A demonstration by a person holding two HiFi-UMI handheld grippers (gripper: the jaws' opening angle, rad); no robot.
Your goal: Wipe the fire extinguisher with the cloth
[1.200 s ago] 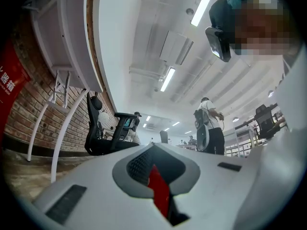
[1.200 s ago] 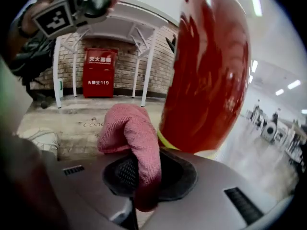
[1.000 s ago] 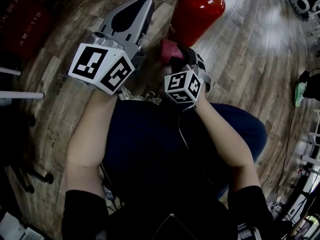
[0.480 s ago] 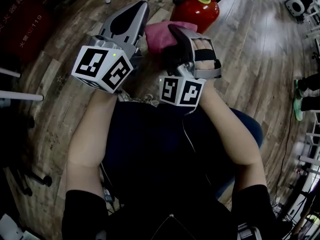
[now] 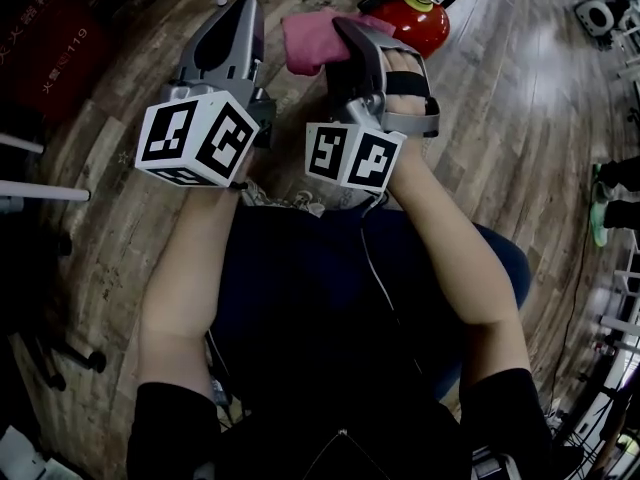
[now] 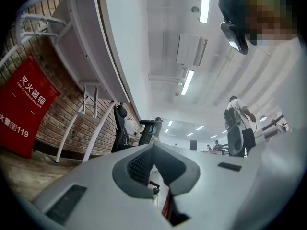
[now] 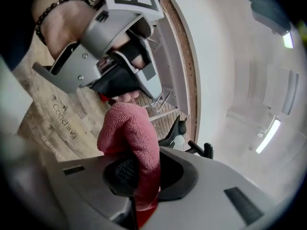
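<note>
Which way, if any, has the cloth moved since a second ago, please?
Yes: the cloth rose from low beside the extinguisher to left of its top.

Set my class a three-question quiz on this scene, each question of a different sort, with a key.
1. True or false: the right tongs grip a pink cloth.
2. The extinguisher is: A) red, B) green, C) blue.
3. Fill in: the left tongs hold ____.

Key: 1 true; 2 A; 3 nothing.
</note>
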